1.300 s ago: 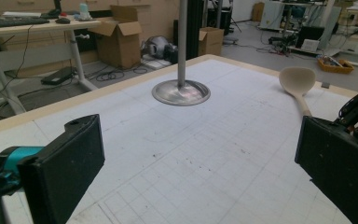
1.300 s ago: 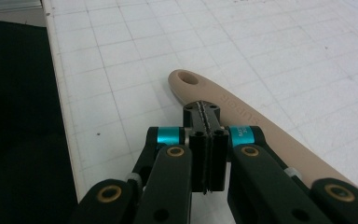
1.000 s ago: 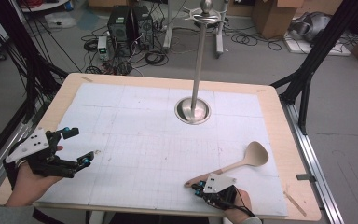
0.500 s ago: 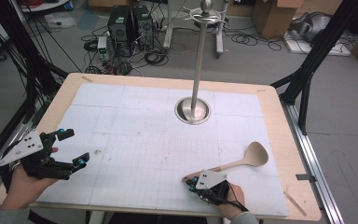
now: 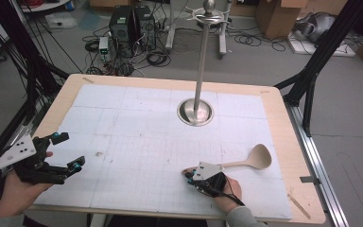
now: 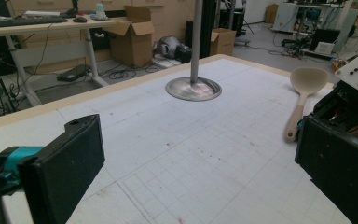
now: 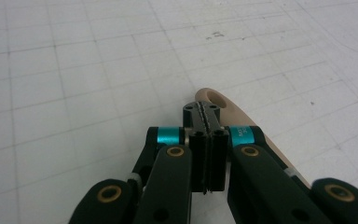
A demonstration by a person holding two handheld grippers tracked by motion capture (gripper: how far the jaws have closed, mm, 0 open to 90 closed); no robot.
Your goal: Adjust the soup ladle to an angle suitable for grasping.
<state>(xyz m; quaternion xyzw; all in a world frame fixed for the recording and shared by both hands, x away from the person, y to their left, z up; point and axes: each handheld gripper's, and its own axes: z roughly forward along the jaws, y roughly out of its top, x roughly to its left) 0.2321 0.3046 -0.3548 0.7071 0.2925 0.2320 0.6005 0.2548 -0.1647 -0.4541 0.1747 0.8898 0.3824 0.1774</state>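
A beige wooden spoon lies on the white gridded mat at the front right, its handle pointing left. My right gripper rests over the handle's end, held by a hand. In the right gripper view this gripper is shut, jaws pressed together, and the spoon's handle with its hole passes beneath the tips rather than between them. My left gripper hovers at the front left, open wide and holding nothing. The left gripper view shows its black pads far apart, with the spoon beyond.
A steel pole on a round base stands upright at the mat's middle back. A thin wooden stick lies on the bare table edge at the front right. Cables, computer cases and boxes sit on the floor beyond.
My left gripper has drifted slightly left toward the table's front-left corner, still open. My right gripper has slid a little left along the spoon's handle to its end.
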